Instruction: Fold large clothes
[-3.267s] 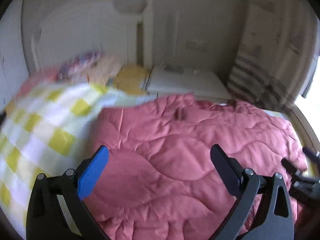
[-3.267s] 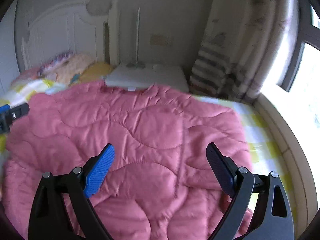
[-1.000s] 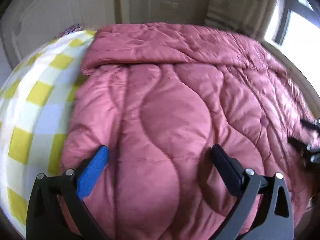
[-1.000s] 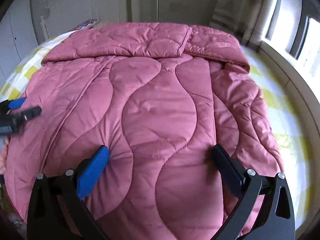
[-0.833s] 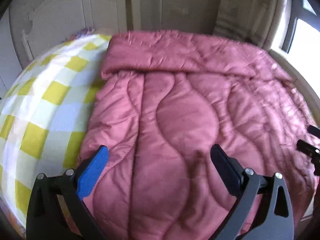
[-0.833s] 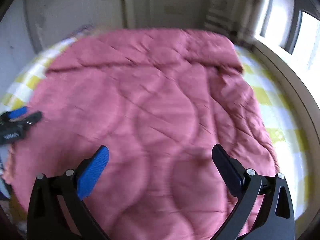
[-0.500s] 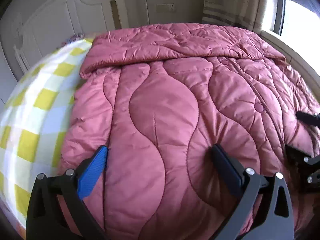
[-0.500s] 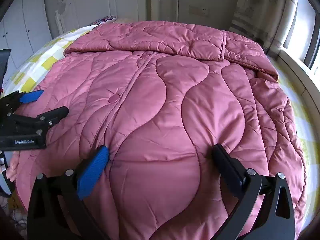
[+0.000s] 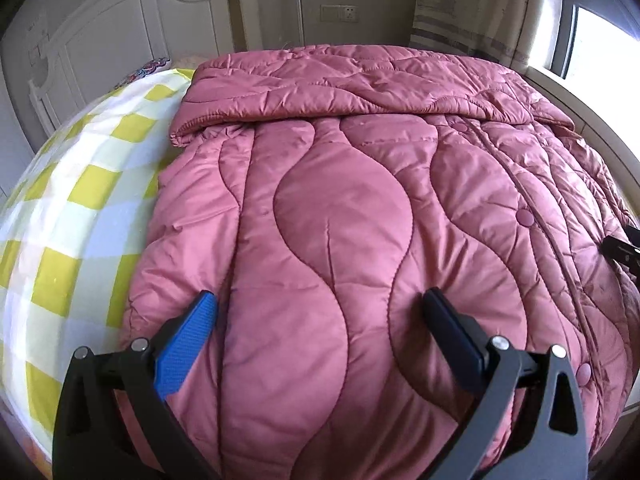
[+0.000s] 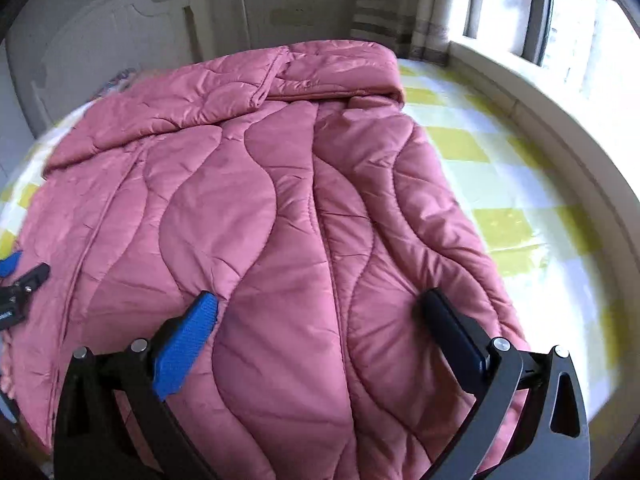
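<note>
A large pink quilted coat (image 9: 340, 208) lies spread flat on the bed, its far end folded back toward me in a band across the top. It also fills the right wrist view (image 10: 256, 220). My left gripper (image 9: 320, 312) is open and empty, low over the coat's near left part. My right gripper (image 10: 316, 308) is open and empty, low over the coat's near right part. The right gripper's tip shows at the right edge of the left wrist view (image 9: 624, 246); the left gripper's tip shows at the left edge of the right wrist view (image 10: 20, 280).
The bed has a yellow, white and pale blue checked sheet (image 9: 68, 208), bare left of the coat and right of it (image 10: 500, 184). A white headboard (image 9: 100, 40) and wall stand behind. A curtain (image 9: 472, 4) and window ledge (image 10: 560, 120) run along the right.
The coat went from rumpled to spread flat with its far end folded over. Both grippers came down low over its near end; the right view has swung toward the window side.
</note>
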